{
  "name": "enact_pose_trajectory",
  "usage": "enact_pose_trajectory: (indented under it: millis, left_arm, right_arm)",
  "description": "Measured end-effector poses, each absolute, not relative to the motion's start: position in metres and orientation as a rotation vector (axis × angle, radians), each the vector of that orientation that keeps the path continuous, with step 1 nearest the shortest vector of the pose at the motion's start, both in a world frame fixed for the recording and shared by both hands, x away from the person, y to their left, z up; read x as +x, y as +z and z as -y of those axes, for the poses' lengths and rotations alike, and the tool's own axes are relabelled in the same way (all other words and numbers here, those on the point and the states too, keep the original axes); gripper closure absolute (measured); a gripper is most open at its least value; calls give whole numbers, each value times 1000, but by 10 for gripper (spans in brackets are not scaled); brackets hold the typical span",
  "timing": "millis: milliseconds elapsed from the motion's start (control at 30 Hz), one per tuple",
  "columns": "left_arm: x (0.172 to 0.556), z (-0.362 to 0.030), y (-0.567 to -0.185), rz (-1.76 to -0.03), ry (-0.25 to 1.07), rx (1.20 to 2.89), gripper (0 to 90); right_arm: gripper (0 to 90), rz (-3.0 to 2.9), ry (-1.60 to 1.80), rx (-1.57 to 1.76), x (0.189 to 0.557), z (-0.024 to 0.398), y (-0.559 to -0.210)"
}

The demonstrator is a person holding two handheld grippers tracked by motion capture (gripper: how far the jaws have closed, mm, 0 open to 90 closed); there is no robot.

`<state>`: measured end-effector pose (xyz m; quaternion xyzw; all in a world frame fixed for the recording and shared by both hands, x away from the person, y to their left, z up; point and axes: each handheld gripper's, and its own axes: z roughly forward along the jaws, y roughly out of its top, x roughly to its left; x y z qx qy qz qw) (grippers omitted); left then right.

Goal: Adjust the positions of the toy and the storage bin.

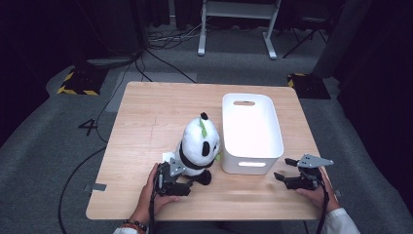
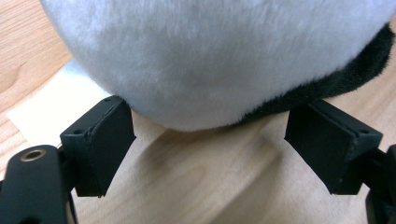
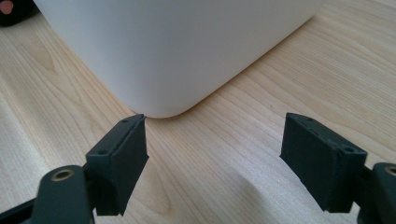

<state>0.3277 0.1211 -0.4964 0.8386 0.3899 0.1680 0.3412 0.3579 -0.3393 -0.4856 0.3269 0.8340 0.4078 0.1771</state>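
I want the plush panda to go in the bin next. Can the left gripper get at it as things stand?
Probably yes: the left gripper stands open right at the plush panda, nothing between them.

Left hand-held gripper (image 1: 187,185): black body, grey three-cornered plate, brass screw hole.
Right hand-held gripper (image 1: 283,170): black, same plate, black cable.
Sleeves: white.
Left wrist: dark bead bracelet (image 1: 135,224).

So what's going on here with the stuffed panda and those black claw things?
A person at a wooden table holds a gripper in each hand. The left gripper is up against the base of a plush panda, its jaws open on either side, not squeezing. The right gripper rests open near a corner of the empty white bin beside the panda.
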Motion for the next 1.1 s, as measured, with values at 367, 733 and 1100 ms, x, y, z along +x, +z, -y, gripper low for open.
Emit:
enact_pose_trajectory:
  millis: [367, 733, 1100]
  left_arm:
    - [347, -111, -497, -1029, 458, 2177, 156]
    - [366, -106, -498, -1065, 485, 2152, 157]
    - [383, -104, -500, -1095, 492, 2131, 157]
  right_arm:
    - [229, -2358, 1122, 946, 361, 345, -489]
    - [232, -2360, 1117, 961, 362, 347, -491]
    - [234, -2363, 1105, 963, 363, 348, -494]
